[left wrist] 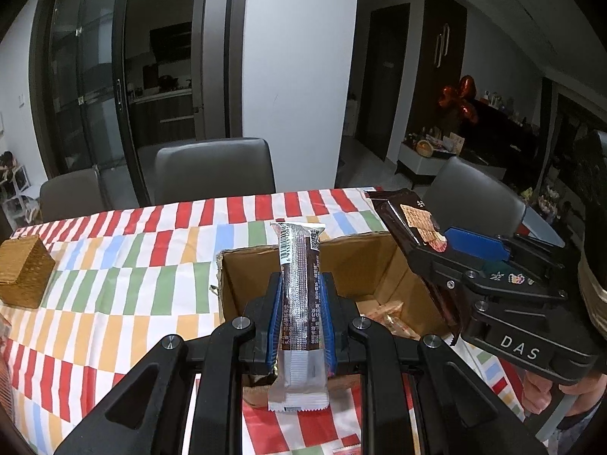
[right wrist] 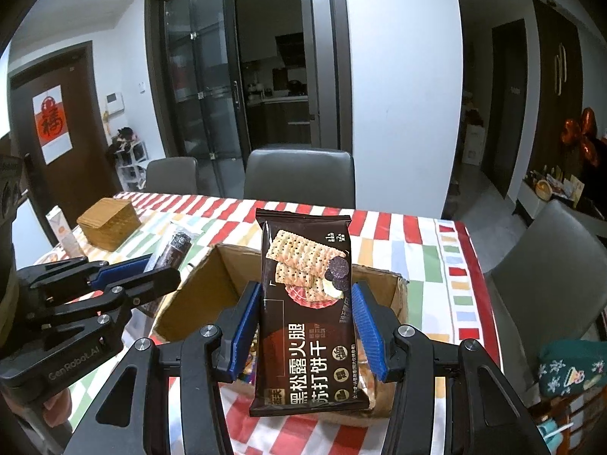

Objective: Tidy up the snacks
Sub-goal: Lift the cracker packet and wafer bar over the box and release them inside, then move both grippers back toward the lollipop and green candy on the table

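Blue pads of the left hand-held gripper (left wrist: pixel 301 314) are pressed onto a slim silver-and-brown snack bar (left wrist: pixel 299 303), which stands upright between them with its top well proud of the fingers. The right hand-held gripper (right wrist: pixel 307 326) pinches a dark cracker packet (right wrist: pixel 309 314) by its two long edges, printed face toward the camera. Both packs hang above the open cardboard box (left wrist: pixel 379 261), which sits on the striped surface (left wrist: pixel 132 265); a few pale wrapped snacks (left wrist: pixel 383 314) already lie on the box floor.

Assessment: the step in hand appears to be carrying both packs to the box for release. To do it well, each pack should be brought fully inside the box walls before the jaws part, since the bar sits close to the near wall and could tip out over it. Lowering first would stop the tall bar toppling. The two tools are close together on the right side of the box, so releasing one at a time seems prudent. The cracker packet is brittle inside; a low, gentle drop is advised.

A wicker box (left wrist: pixel 24 273) stands well apart at the left, clear of the work.
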Action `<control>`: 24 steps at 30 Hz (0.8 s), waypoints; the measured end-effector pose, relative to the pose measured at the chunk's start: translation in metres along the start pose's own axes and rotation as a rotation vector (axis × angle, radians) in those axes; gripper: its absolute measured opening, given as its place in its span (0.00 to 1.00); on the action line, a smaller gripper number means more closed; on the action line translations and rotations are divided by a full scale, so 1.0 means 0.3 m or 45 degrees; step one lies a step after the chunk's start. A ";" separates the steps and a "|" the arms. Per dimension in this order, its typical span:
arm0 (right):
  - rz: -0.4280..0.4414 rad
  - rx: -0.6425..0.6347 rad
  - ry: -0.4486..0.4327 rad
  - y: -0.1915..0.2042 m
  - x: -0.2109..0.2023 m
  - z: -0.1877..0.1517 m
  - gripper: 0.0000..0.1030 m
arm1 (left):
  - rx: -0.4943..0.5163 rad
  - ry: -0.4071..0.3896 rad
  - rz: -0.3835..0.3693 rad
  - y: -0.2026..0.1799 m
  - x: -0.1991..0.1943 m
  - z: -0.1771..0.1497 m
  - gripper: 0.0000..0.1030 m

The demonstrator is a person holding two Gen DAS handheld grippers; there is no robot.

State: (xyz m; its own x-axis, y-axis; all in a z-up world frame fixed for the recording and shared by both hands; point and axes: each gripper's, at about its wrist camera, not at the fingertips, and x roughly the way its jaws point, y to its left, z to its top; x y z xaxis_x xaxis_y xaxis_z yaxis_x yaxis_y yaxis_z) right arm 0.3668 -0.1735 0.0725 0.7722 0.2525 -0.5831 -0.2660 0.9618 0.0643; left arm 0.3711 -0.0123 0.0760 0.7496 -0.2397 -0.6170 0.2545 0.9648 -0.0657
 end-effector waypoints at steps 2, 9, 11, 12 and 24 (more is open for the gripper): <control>0.000 0.009 0.011 -0.004 0.020 0.006 0.48 | -0.011 0.009 0.007 0.002 0.020 0.008 0.19; -0.042 0.033 0.028 -0.011 0.052 0.018 0.64 | -0.035 0.003 0.060 0.011 0.037 0.018 0.53; -0.050 0.041 0.015 -0.013 0.033 0.004 0.64 | -0.010 -0.016 0.080 0.001 0.011 -0.001 0.53; -0.054 0.043 0.015 -0.013 0.024 -0.007 0.64 | 0.014 -0.023 0.087 -0.012 -0.007 -0.016 0.53; -0.058 -0.011 -0.054 0.039 -0.167 -0.180 0.64 | 0.094 -0.040 0.087 -0.109 -0.172 -0.210 0.54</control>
State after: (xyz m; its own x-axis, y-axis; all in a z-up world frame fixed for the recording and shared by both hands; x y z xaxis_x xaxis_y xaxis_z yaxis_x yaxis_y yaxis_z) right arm 0.2938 -0.1807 0.0588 0.8072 0.2130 -0.5505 -0.2351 0.9715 0.0311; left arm 0.2858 -0.0247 0.0606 0.7852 -0.1782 -0.5931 0.2457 0.9688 0.0341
